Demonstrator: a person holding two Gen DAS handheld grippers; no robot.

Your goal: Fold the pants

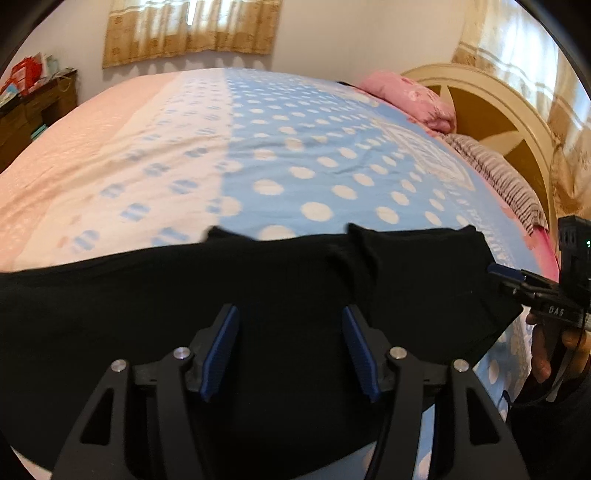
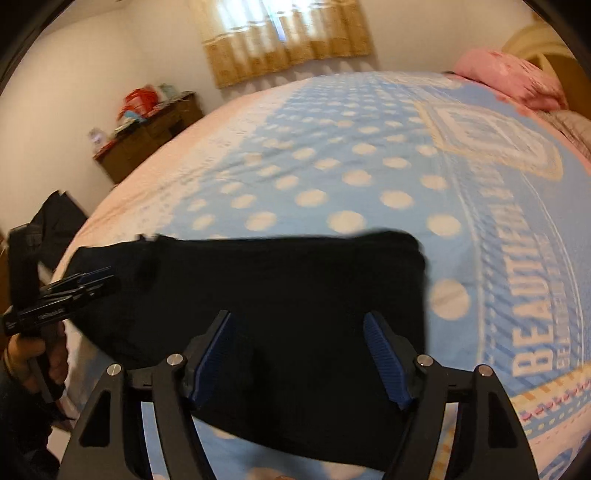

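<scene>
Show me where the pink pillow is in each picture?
Left wrist view: pink pillow sits upper right, at the bed's far end beside the headboard.
Right wrist view: pink pillow sits in the top right corner.
Shared landmark: the gold curtain on the far wall.

The right hand-held gripper [image 2: 299, 354] hovers with jaws apart over black pants [image 2: 280, 280] on a polka-dot bedspread [image 2: 351, 177].
</scene>
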